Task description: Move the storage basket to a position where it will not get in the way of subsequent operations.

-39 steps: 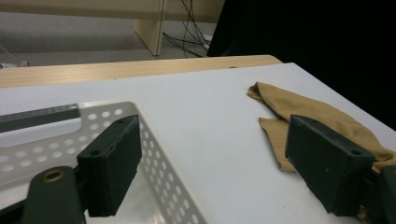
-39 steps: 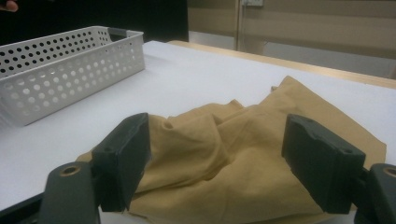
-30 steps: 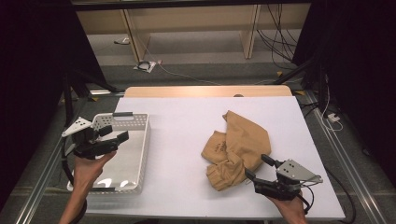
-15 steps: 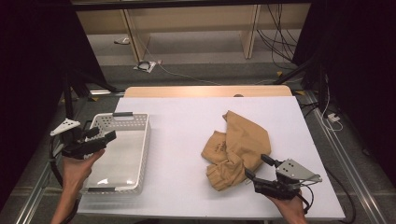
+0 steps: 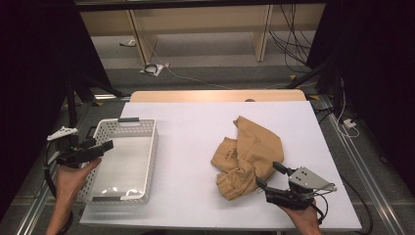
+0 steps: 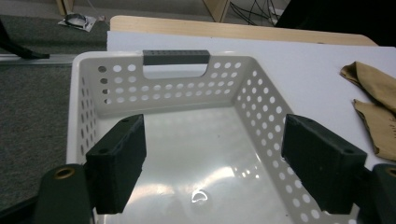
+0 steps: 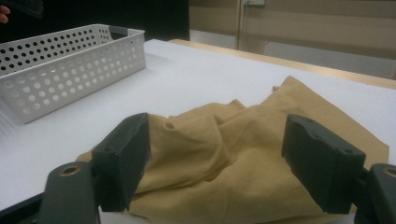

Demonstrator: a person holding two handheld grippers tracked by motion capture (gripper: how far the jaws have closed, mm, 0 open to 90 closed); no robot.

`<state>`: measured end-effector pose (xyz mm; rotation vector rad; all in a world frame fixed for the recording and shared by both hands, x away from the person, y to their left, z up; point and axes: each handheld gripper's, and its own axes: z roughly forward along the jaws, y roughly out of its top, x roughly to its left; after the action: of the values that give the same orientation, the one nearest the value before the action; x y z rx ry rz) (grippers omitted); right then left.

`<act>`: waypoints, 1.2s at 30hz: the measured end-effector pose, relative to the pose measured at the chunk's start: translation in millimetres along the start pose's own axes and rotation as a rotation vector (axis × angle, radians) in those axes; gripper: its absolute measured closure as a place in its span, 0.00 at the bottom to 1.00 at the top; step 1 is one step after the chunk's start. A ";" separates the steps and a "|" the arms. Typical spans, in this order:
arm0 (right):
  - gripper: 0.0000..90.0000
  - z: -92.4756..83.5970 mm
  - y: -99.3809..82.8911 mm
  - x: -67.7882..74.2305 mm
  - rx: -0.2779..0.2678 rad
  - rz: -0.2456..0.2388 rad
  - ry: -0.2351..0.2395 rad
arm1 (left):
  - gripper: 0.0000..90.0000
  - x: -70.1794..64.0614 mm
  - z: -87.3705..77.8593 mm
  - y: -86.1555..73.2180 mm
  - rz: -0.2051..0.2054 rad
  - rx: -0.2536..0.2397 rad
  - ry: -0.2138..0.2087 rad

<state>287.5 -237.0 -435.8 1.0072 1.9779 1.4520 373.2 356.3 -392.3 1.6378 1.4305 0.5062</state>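
The right claw (image 5: 268,177) stood open at the near edge of the crumpled tan cloth (image 5: 249,156), which lay right of centre on the white tabletop (image 5: 195,137), while the left claw (image 5: 100,147), also open, hovered at the white perforated basket (image 5: 142,147) near the left edge.

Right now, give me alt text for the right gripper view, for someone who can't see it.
A crumpled tan cloth lies on a white table between the open jaws of the right claw, which has not closed on it. A white perforated basket stands farther back at the left.
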 end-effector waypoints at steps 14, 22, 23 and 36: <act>0.28 0.2 0.4 1.8 -0.002 -0.004 0.000 | 0.34 23.8 -4.0 -5.4 -0.024 0.061 0.082; 0.28 0.8 0.3 2.6 0.002 -0.007 0.001 | 0.47 36.8 -5.2 -9.2 -0.048 0.124 0.139; 0.28 0.8 0.3 2.8 0.002 -0.008 0.001 | 0.48 37.9 -5.0 -9.9 -0.046 0.128 0.146; 0.28 0.3 0.3 2.9 0.006 -0.010 0.000 | 0.68 42.3 -0.8 -14.8 -0.037 0.197 0.224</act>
<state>286.1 -234.6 -435.5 0.9983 1.9852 1.4415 374.7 395.6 -414.0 1.7482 1.7185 0.5568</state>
